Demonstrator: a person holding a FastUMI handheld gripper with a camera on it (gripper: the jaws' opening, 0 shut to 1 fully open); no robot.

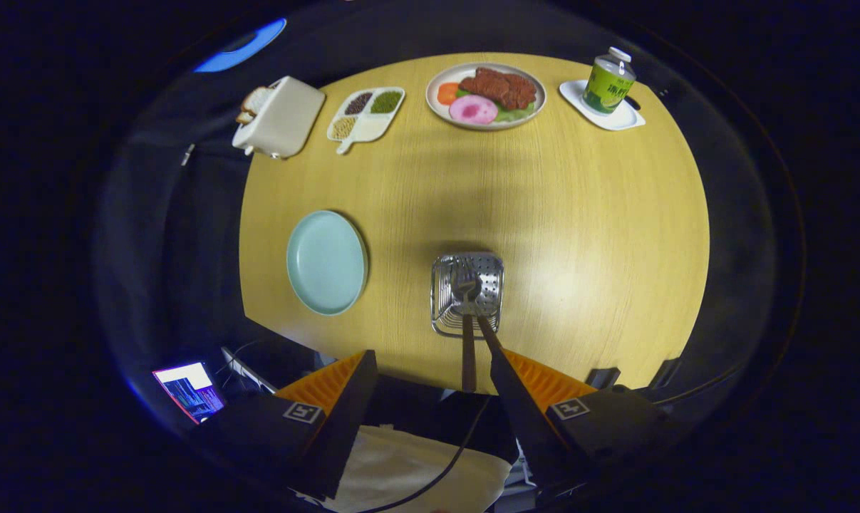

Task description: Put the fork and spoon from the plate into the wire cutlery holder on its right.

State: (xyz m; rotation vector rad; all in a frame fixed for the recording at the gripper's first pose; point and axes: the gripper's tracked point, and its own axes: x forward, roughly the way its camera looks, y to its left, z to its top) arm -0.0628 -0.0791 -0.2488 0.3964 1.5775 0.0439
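The wire cutlery holder (467,293) stands on the round wooden table (579,214), just ahead of my fingers. A fork (465,285) and a spoon (488,335) stand inside it, their dark handles leaning back toward me. One handle ends in the gap between my fingers. The other runs close by the tip of my right finger (504,370); I cannot tell whether they touch. My gripper (431,353) hovers high above the table's near edge, open, with nothing pressed between its fingers. The pale green plate (326,262) lies left of the holder with nothing on it.
Along the table's far side sit a toaster with bread (280,117), a divided dish of beans (365,114), a plate of food (485,95) and a green can on a white coaster (608,89). A lit screen (187,390) and cables lie below the near edge.
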